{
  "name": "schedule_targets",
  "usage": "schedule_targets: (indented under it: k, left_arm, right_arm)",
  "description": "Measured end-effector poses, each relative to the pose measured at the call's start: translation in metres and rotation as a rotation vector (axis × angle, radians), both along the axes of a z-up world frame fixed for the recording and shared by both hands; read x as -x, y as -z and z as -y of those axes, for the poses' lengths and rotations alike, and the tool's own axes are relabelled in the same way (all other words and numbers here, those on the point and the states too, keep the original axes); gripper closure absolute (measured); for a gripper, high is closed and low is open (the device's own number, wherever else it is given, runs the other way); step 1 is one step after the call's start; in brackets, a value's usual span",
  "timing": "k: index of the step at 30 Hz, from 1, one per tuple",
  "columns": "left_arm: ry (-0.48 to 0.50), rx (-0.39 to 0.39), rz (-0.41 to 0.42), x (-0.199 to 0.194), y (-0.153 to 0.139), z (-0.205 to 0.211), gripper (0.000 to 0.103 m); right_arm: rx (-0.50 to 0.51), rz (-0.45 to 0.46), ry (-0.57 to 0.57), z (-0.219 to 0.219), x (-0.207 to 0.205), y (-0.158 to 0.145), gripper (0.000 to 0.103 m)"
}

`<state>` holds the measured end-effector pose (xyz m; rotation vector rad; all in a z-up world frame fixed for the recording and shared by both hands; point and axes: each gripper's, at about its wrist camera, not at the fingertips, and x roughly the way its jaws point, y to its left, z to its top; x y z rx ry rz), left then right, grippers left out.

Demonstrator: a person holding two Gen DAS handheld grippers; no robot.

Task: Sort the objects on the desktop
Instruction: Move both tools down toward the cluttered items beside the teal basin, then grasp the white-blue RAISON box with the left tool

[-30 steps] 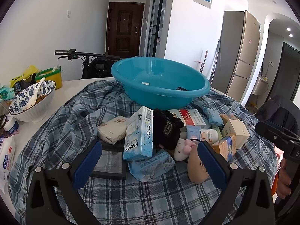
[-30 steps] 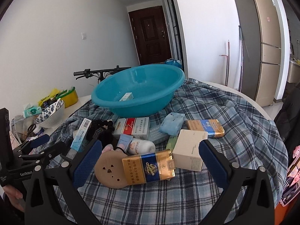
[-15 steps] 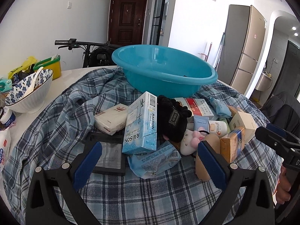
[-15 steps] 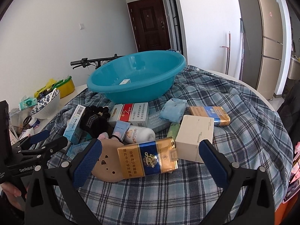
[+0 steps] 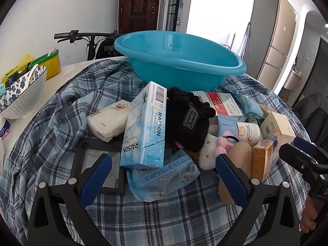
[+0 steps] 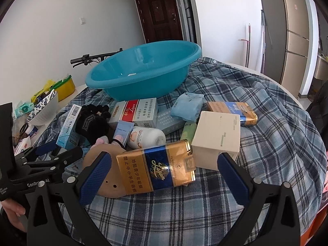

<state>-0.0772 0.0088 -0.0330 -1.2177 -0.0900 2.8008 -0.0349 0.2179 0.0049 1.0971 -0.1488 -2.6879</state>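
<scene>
A heap of small desktop objects is found on a plaid cloth [image 6: 256, 110], directly in front of a blue basin [image 6: 143, 71] that stands on the same cloth. Nearest the right gripper [image 6: 164, 176], a gold-and-blue carton [image 6: 157, 168] is seen lying flat, partly over a tan flat piece [image 6: 108, 184]. A cream box [image 6: 217, 137] is set just beside the carton, with a second gold-and-blue pack [image 6: 233, 110] behind it. A white bottle [image 6: 147, 136] is lying on its side between the carton and a red-and-white carton [image 6: 135, 112].

In the left wrist view, a light blue RAISON box [image 5: 145, 127] is propped at a tilt against a black glove [image 5: 188, 121]. A white wrapped packet [image 5: 108, 123] is touching its left side, and a crumpled blue pouch [image 5: 162, 178] lies below it over a dark frame [image 5: 96, 164].

The left gripper [image 5: 164, 176] is held with its jaws spread wide, nothing between them. The right gripper is likewise spread, nothing gripped. A patterned bowl [image 5: 22, 94] is noted off the cloth, to the left.
</scene>
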Motion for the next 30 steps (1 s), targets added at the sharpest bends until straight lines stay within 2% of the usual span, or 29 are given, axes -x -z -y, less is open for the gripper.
schedule_targets:
  k: [4, 5, 8, 12, 15, 21, 30]
  left_arm:
    - [0.035, 0.035, 0.010, 0.003, 0.003, -0.010, 0.016]
    - [0.043, 0.034, 0.015, 0.004, 0.004, -0.011, 0.022]
    - [0.057, 0.018, 0.028, 0.006, 0.007, -0.013, 0.032]
    - [0.055, 0.034, 0.038, 0.009, 0.011, -0.014, 0.054]
    - [0.071, 0.052, 0.033, 0.008, 0.013, -0.018, 0.063]
    - [0.090, 0.083, 0.011, 0.003, 0.011, -0.026, 0.074]
    - [0.090, 0.053, 0.019, -0.005, 0.009, -0.019, 0.078]
  right_arm:
    - [0.007, 0.029, 0.014, -0.002, 0.005, 0.008, 0.000]
    - [0.011, 0.033, 0.017, -0.003, 0.006, 0.009, 0.000]
    - [0.015, 0.044, 0.021, -0.004, 0.008, 0.012, 0.000]
    - [0.014, 0.057, 0.019, -0.001, 0.010, 0.017, 0.000]
    - [0.015, 0.052, 0.015, 0.000, 0.010, 0.017, 0.000]
    - [-0.001, 0.038, 0.011, 0.004, 0.008, 0.016, 0.001]
    - [0.009, 0.041, 0.003, 0.002, 0.007, 0.018, 0.002]
